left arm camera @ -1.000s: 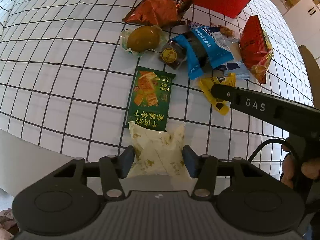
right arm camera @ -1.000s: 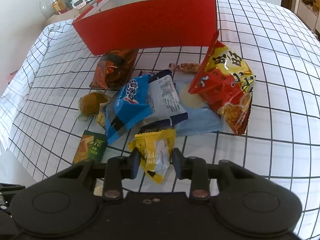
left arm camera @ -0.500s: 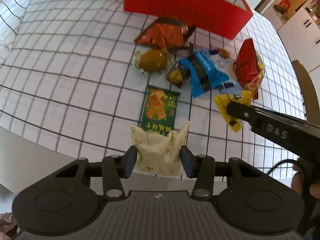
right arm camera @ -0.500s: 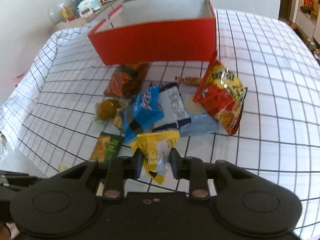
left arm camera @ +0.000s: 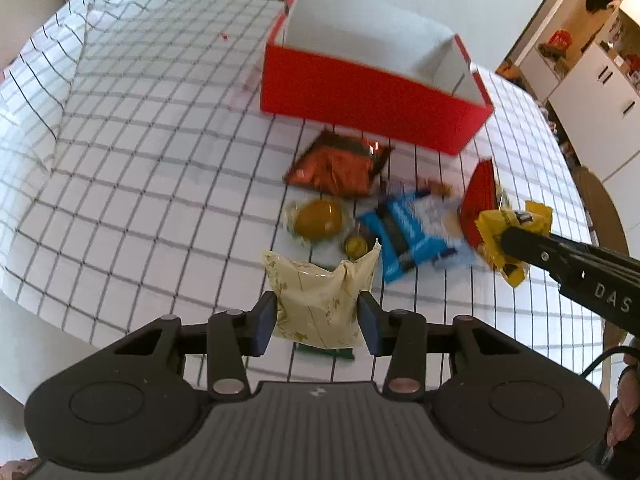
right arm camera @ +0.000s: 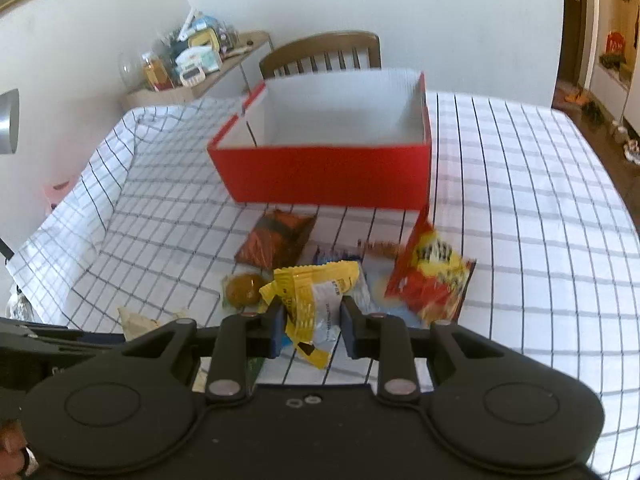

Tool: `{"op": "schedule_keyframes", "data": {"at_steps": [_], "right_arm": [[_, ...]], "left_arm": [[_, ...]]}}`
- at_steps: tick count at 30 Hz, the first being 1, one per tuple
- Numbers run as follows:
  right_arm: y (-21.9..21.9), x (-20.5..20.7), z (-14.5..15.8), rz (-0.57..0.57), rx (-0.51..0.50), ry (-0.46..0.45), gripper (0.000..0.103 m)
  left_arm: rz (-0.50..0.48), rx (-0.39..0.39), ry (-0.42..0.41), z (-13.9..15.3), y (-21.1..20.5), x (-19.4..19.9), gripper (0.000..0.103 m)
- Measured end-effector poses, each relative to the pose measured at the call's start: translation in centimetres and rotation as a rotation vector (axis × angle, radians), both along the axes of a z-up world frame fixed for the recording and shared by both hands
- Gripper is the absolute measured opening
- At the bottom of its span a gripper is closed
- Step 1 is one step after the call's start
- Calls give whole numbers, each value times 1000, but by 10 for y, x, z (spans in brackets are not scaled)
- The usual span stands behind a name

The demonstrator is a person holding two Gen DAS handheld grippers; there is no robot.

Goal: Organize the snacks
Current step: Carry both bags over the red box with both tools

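Both grippers clenched — left gripper (left arm camera: 318, 322) on cream packet (left arm camera: 320, 300), right gripper (right arm camera: 313, 330) on yellow packet (right arm camera: 316, 300).

Tablecloth (left arm camera: 140, 128) white, dark grid lines; box (right arm camera: 324, 178) red outside, white inside; cream packet (left arm camera: 320, 300) pale yellow, faint gold leaf print; yellow packet (right arm camera: 316, 304) bright yellow, silver-white panel, dark print; orange bag (left arm camera: 336, 164) orange with dark band; blue bag (left arm camera: 404, 236) blue, black stripe; red bag (right arm camera: 432, 280) red and yellow; egg snack (left arm camera: 320, 218) golden brown in clear wrap; grippers black.
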State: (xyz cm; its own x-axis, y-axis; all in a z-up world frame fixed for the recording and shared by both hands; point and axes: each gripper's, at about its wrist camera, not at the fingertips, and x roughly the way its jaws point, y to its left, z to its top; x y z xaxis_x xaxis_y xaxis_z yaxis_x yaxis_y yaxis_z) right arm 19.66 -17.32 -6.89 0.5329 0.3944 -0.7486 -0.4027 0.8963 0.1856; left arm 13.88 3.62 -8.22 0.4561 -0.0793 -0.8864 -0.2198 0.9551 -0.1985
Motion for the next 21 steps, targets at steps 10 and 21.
{"op": "schedule_keyframes", "data": {"at_steps": [10,21], "right_arm": [[5,29,31,14,0,-67,27],[12,86,51,21,-3,-107,27]], "left_arm": [[17,32,-91,46,8,42,43],[36,104,-150,79,15,109,43]]}}
